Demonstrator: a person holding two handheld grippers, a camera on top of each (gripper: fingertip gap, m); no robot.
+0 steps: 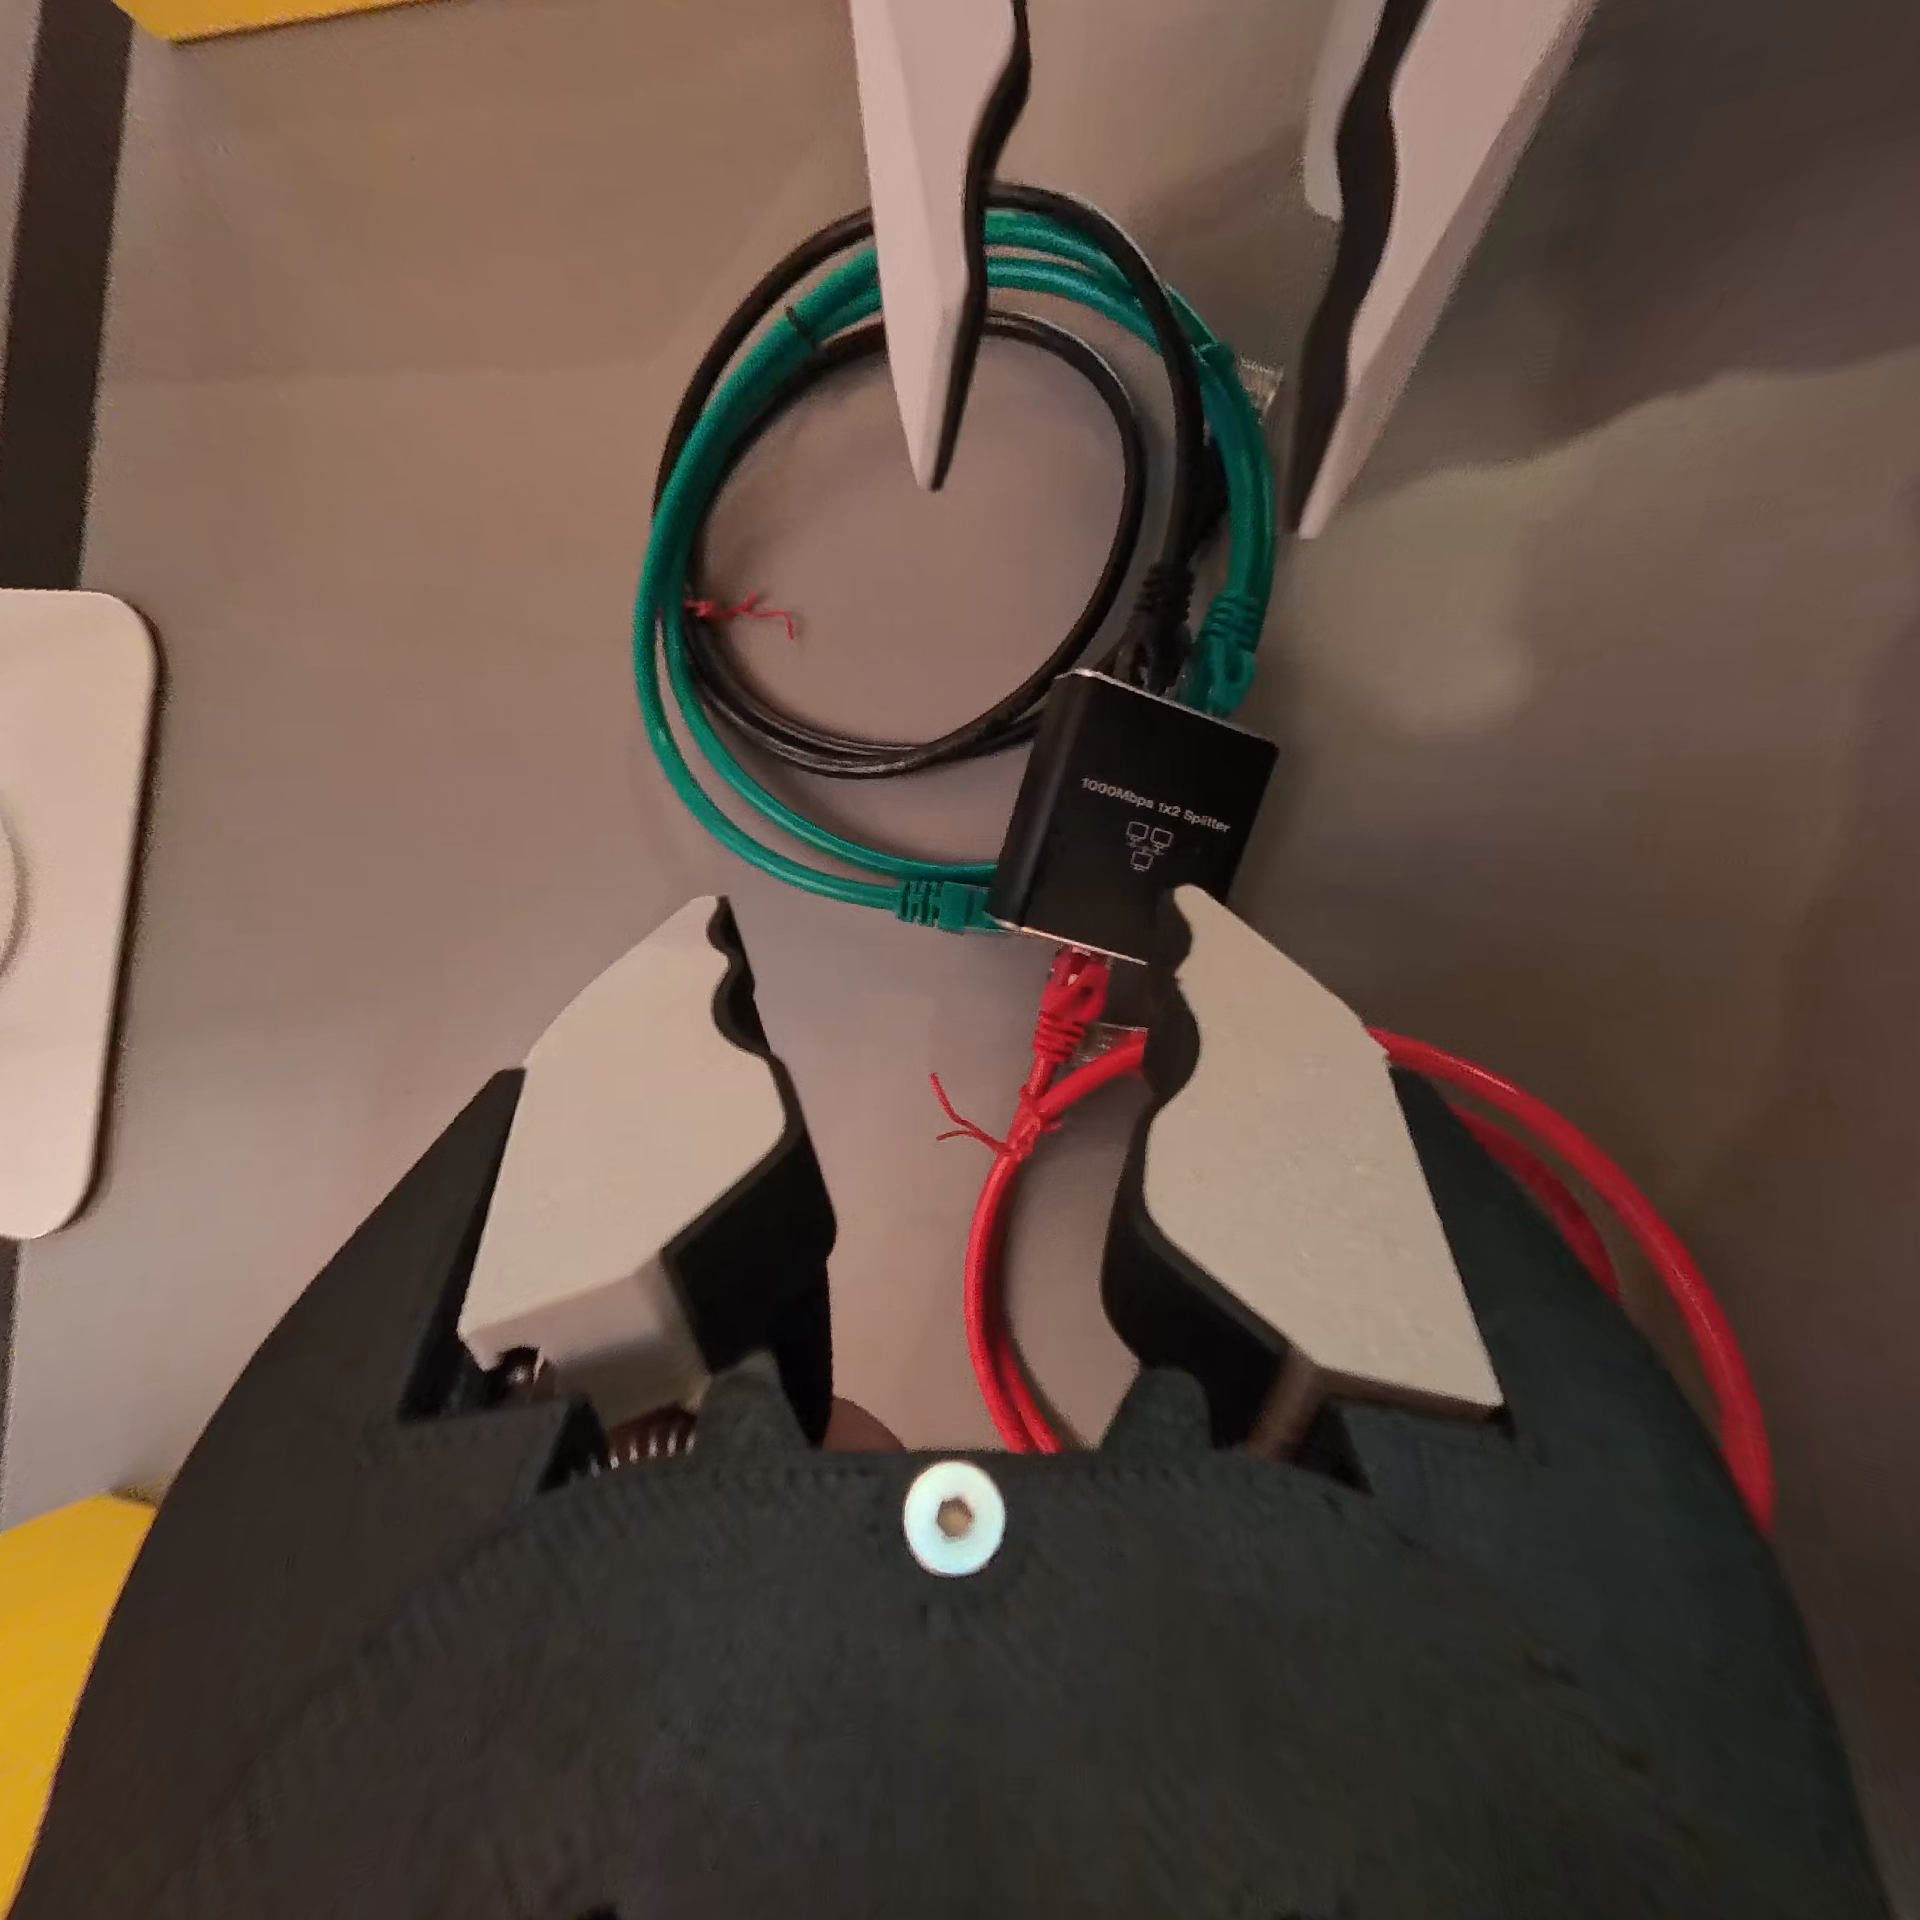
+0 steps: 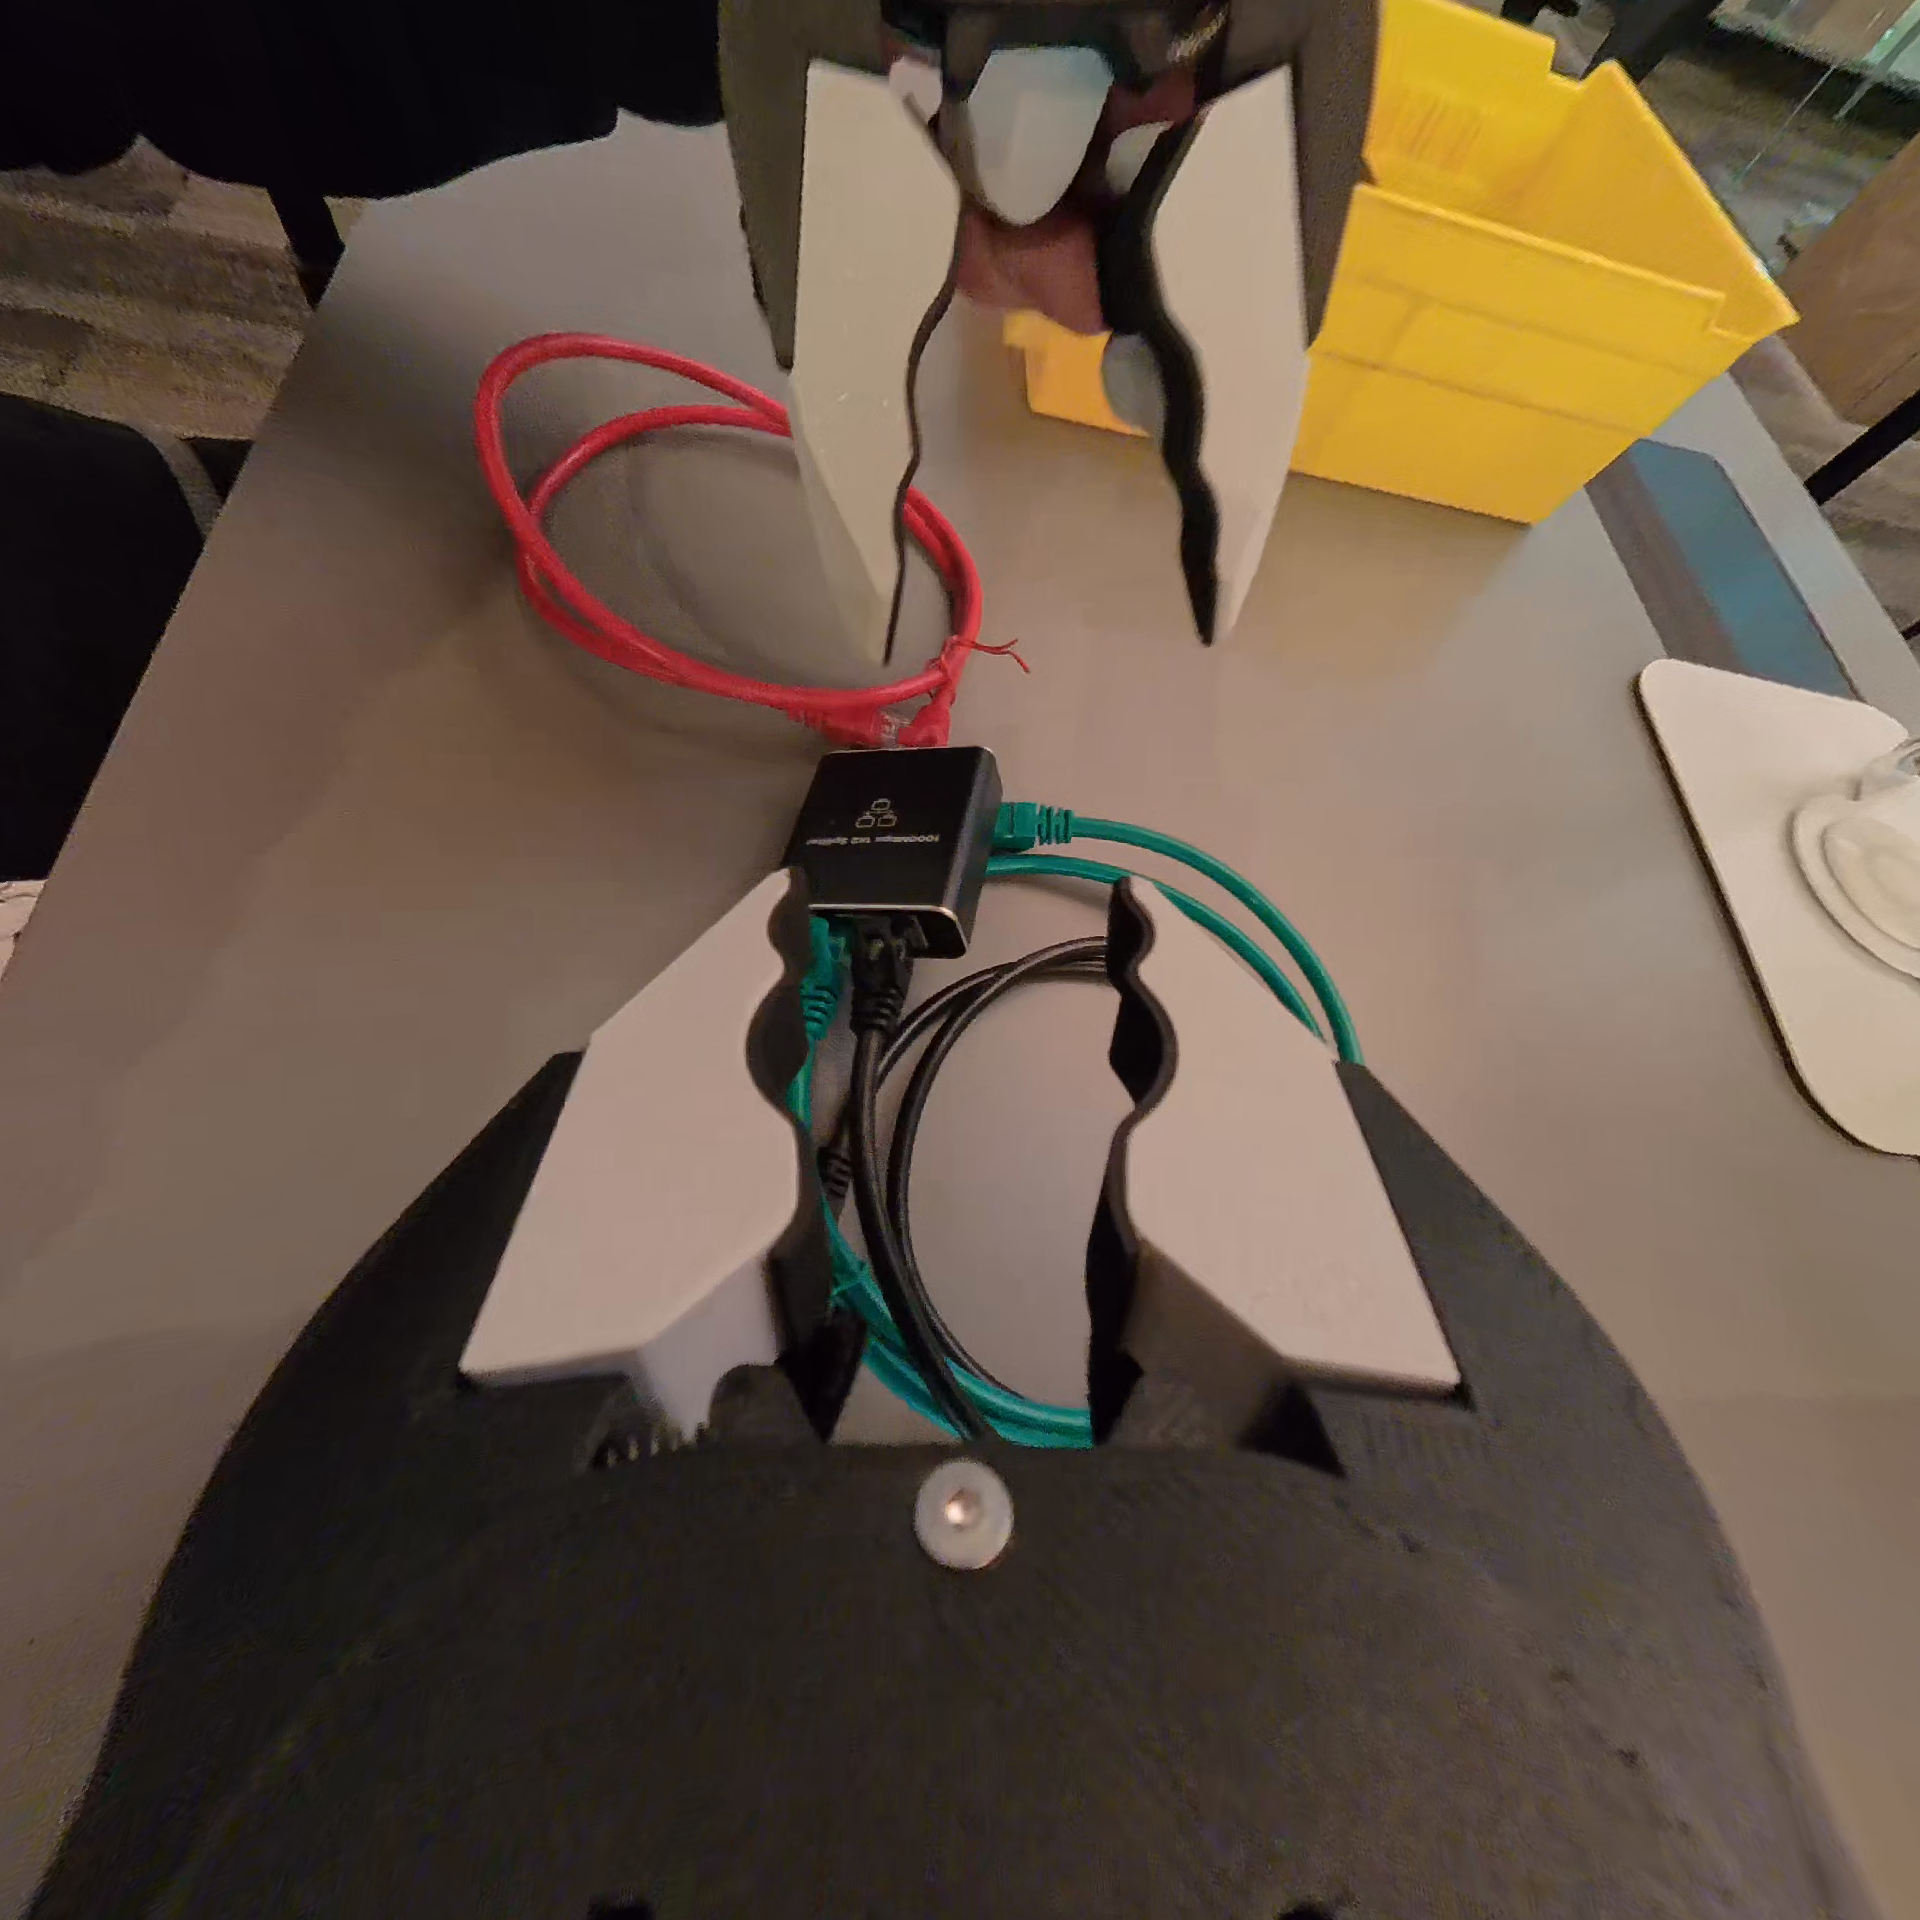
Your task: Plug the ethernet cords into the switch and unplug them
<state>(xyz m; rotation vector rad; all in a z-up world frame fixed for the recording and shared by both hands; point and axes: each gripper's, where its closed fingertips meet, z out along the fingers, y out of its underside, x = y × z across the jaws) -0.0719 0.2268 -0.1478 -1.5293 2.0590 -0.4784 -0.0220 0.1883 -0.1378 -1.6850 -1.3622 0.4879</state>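
A small black switch lies on the grey table, and also shows in the right wrist view. A red cord is plugged into its side toward my left gripper. A black cord and a green cord are plugged into the side toward my right gripper. Another green plug lies against the switch's side. My left gripper is open and empty, its right finger beside the switch. My right gripper is open and empty over the black and green plugs.
A yellow bin stands at the table's far right in the right wrist view. A white mat with a clear glass item lies at the right edge. The red coil and green coil lie on either side of the switch.
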